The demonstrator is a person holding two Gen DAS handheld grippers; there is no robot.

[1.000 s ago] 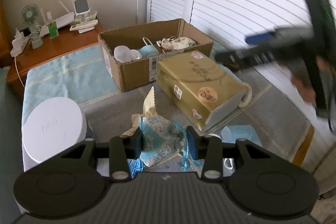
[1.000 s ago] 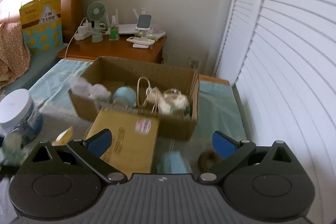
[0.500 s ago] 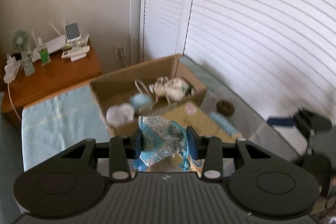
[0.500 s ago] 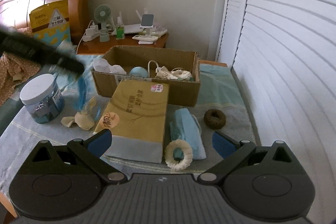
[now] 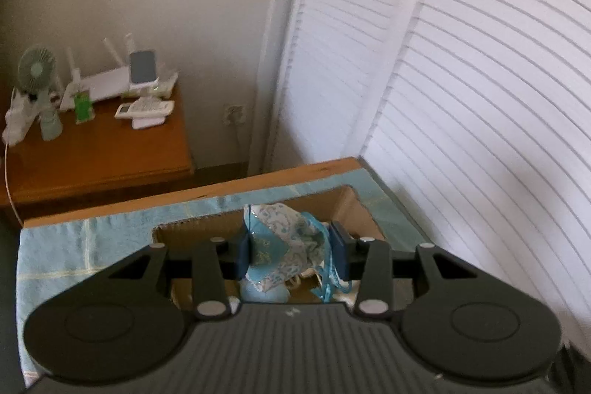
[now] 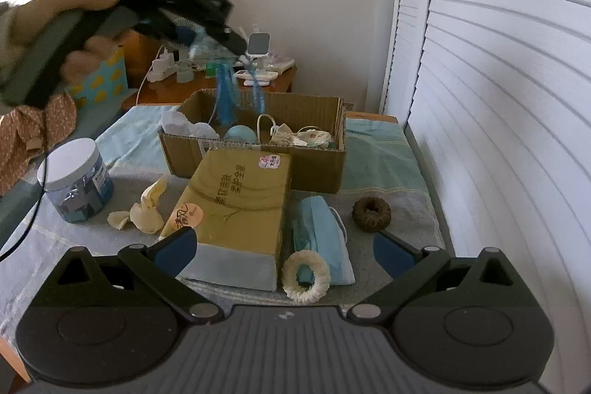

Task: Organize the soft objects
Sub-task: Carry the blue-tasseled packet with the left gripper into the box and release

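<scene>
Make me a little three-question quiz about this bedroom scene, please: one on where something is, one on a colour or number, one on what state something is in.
1. Where is the left gripper holding the blue patterned cloth pouch?
A. Over the open cardboard box
B. On the nightstand
C. Beside the jar

2. How many ring-shaped scrunchies lie on the bed outside the box?
A. One
B. Two
C. Four

3. What state is the right gripper in?
A. Shut on the mask
C. Shut on the tissue pack
B. Open, holding nothing

Answers: 1 A, the left wrist view shows the box opening right behind the pouch. 2 B, a white scrunchie and a brown scrunchie. 3 B, its fingers stand wide apart with nothing between them.
</scene>
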